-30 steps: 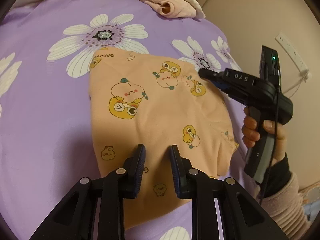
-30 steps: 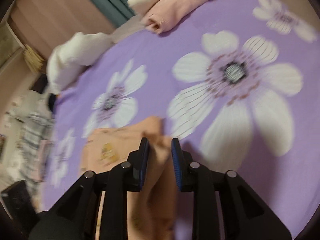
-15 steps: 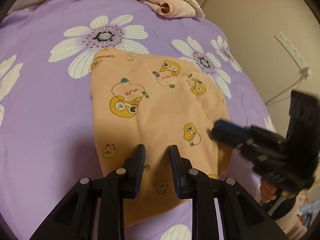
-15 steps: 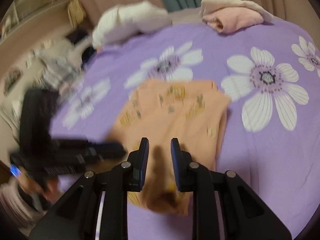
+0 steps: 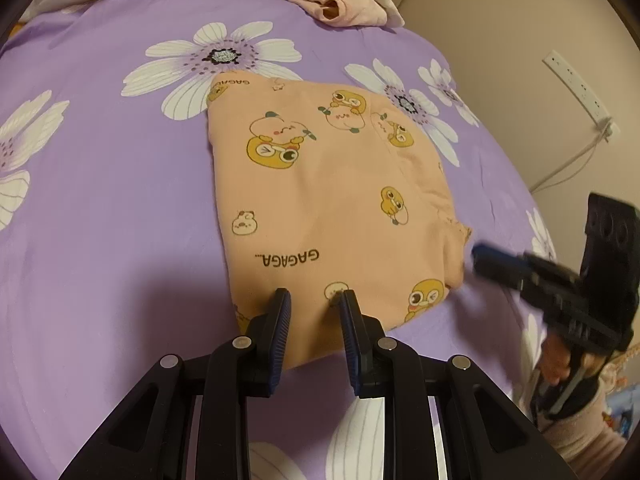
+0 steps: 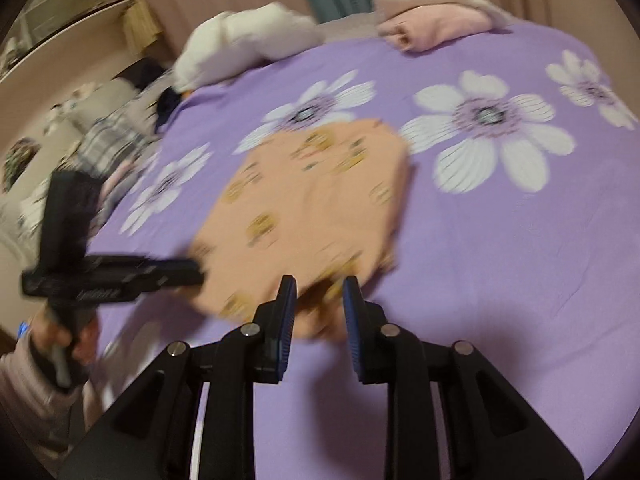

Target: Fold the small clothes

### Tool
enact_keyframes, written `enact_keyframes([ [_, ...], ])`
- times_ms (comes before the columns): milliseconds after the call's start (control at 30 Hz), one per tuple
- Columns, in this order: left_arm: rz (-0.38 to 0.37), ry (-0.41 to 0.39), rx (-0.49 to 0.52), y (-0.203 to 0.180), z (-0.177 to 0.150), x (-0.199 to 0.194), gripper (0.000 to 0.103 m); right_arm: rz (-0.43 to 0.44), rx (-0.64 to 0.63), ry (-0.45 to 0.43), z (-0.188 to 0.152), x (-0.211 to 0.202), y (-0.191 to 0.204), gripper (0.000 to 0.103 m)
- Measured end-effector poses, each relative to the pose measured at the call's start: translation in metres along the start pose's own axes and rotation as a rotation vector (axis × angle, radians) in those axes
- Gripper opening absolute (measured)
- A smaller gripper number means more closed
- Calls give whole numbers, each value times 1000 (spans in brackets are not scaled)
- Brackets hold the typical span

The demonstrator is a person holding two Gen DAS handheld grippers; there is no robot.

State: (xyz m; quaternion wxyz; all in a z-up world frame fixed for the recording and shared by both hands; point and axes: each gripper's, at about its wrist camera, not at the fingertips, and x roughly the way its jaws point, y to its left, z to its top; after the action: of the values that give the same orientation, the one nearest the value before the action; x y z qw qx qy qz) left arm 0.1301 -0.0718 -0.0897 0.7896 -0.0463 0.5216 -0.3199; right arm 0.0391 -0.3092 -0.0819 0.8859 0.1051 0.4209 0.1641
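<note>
A peach garment [image 5: 332, 208] printed with yellow cartoon ducks lies folded flat on the purple flowered bedsheet [image 5: 112, 200]. My left gripper [image 5: 314, 300] hovers over its near edge, jaws a little apart with nothing pinched. From the right wrist view the left gripper [image 6: 198, 274] points at the cloth's left side. My right gripper [image 5: 478, 256] reaches the garment's near right corner. In its own blurred view the right gripper [image 6: 320, 292] has its jaws opening. The corner of the peach garment [image 6: 320, 200] shows in the gap between them, and they do not press on it.
A heap of pink and cream clothes [image 5: 340, 4] lies at the bed's far end, with a white bundle [image 6: 248, 48] beside it. A wall with a power strip [image 5: 576, 88] and cable runs along the bed's right side. Plaid clutter [image 6: 112, 140] sits beyond the left edge.
The right gripper swept from the garment's far right corner down its right edge to the near right corner. The left gripper drew back toward the near edge. The garment stayed flat.
</note>
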Motion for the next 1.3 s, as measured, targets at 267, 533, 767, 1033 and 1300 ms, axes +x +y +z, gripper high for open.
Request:
enact_keyframes([
  [267, -9, 5, -26, 2, 0, 0, 23, -53, -114, 33, -14, 30, 25, 11],
  [533, -7, 10, -17, 2, 0, 2, 23, -33, -59, 16, -10, 20, 5, 3],
  [767, -2, 12, -14, 2, -1, 0, 23, -132, -15, 14, -10, 17, -7, 7],
  [1033, 17, -28, 11, -7, 6, -2, 23, 15, -69, -91, 11, 3, 26, 10],
  [1300, 16, -2, 37, 0, 0, 5, 23, -13, -29, 50, -5, 51, 11, 6],
])
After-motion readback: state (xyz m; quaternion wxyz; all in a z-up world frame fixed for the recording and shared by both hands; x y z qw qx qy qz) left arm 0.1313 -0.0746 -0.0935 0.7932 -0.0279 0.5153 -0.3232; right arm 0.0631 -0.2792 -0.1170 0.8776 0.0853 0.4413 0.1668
